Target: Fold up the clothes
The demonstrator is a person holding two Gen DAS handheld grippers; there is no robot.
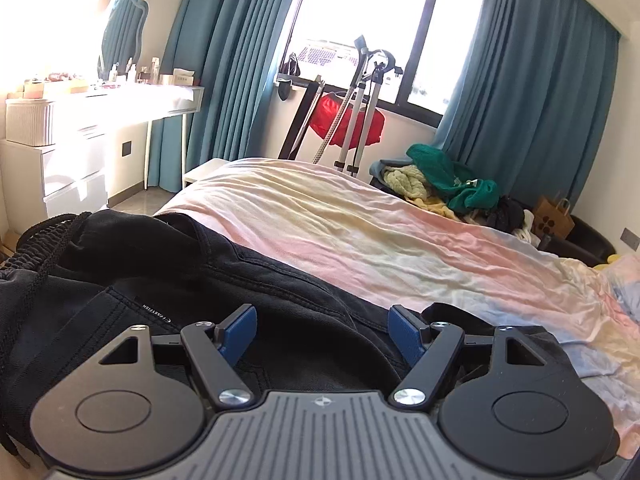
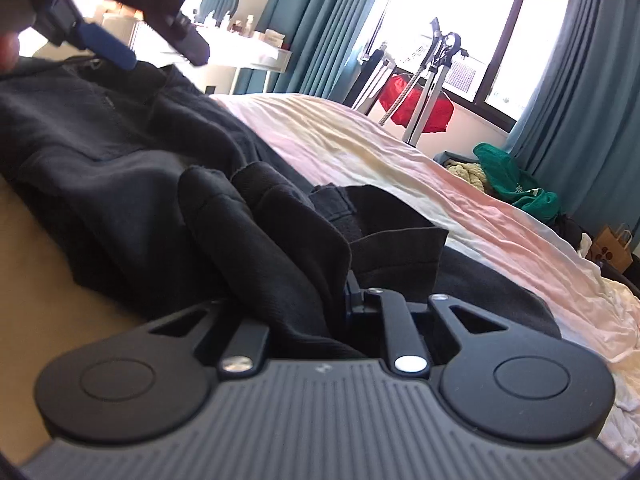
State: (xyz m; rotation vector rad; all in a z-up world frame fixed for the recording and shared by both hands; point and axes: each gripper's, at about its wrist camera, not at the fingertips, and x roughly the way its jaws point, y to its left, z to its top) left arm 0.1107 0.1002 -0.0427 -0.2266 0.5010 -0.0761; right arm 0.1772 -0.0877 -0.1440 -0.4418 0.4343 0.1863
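On the near edge of the bed [image 1: 360, 216] lie our black trousers [image 1: 168, 280]; our right tool [image 2: 340, 300] is clamped on a bunched hem fold, our left tool [image 1: 322, 330] hangs spread above the waist. We judge a fold underway; next, carry the gripped cloth across evenly.

trousers [image 1: 160, 280] on bed [image 1: 340, 216] | clothes pile [image 1: 448, 184] behind bed | window [image 1: 360, 20] beyond

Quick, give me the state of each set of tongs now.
Left tongs: open, empty, above the black trousers.
Right tongs: shut on the black trousers' fabric.
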